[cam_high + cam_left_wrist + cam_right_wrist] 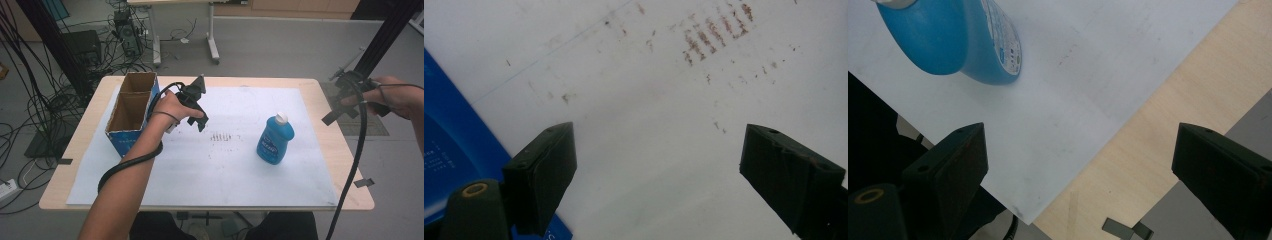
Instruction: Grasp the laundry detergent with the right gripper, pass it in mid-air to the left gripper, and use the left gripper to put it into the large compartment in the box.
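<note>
A blue liquid bottle (275,140) with a white cap stands on the white sheet (225,160), right of the middle. In the right gripper view the bottle (953,40) fills the top left corner. My left gripper (197,122) hovers just right of the open cardboard box (131,112). Its jaws are open with nothing between them. In its own view the left gripper (659,140) looks down on bare sheet with brown marks (711,35). My right gripper (339,114) is raised over the table's right edge, well clear of the bottle. The right gripper (1080,135) is open and empty.
The box has blue sides (444,150) and two open compartments. Wooden table (1158,130) shows beyond the sheet's edge, with black tape pieces (364,182) on it. Cables and stands (125,35) crowd the floor behind the table.
</note>
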Demonstrator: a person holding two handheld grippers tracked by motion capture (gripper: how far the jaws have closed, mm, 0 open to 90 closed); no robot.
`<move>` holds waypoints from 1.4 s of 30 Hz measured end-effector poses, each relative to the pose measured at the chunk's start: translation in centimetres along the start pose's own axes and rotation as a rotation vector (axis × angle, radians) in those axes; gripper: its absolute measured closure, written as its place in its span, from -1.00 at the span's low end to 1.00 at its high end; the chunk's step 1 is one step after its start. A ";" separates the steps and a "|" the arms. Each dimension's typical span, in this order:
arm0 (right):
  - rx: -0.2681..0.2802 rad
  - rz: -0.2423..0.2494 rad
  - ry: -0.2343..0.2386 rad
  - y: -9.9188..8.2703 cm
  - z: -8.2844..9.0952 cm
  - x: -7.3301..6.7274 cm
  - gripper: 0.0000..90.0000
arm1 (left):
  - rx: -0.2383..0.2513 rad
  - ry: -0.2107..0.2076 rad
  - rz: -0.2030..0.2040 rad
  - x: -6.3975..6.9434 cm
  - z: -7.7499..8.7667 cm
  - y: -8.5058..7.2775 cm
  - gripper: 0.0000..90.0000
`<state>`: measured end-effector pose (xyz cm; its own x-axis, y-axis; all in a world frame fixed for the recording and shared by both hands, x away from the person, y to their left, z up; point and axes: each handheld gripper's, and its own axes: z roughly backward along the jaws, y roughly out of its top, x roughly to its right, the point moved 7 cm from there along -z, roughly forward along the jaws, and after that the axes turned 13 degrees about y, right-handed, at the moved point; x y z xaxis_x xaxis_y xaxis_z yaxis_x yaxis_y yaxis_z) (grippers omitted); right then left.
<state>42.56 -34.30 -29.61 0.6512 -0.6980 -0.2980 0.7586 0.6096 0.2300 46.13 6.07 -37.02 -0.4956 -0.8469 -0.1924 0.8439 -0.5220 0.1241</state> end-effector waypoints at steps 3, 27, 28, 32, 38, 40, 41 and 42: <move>-0.007 0.000 -0.001 -0.2 -0.5 0.0 -0.83 | 0.003 0.005 -0.002 0.1 0.0 -0.3 -0.66; -0.027 -0.011 0.016 -2.7 -3.3 0.1 -0.83 | 0.016 -0.014 0.014 0.5 -0.7 -1.0 -0.66; -0.026 -0.012 0.017 -2.8 -3.4 0.0 -0.83 | 0.016 -0.014 0.014 0.5 -0.7 -1.0 -0.66; -0.032 -0.006 0.015 -3.2 -3.6 -0.2 -0.83 | 0.017 -0.013 0.015 0.6 -0.8 -1.2 -0.66; -0.032 -0.005 0.018 -4.0 -4.1 -0.6 -0.83 | 0.031 -0.020 0.019 0.9 -0.7 -1.5 -0.66; -0.033 -0.003 0.017 -4.1 -4.2 -0.7 -0.83 | 0.035 -0.022 0.024 0.9 -0.7 -1.5 -0.66; -0.034 -0.002 0.016 -4.1 -4.2 -0.7 -0.83 | 0.040 -0.023 0.024 1.0 -0.6 -1.6 -0.66; -0.032 -0.003 0.017 -4.2 -4.3 -0.8 -0.83 | 0.043 -0.025 0.032 1.0 -0.6 -1.7 -0.66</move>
<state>38.73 -34.65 -34.33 0.6484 -0.6935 -0.3141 0.7592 0.6195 0.1996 44.34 6.11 -38.02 -0.4742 -0.8651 -0.1634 0.8498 -0.4983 0.1716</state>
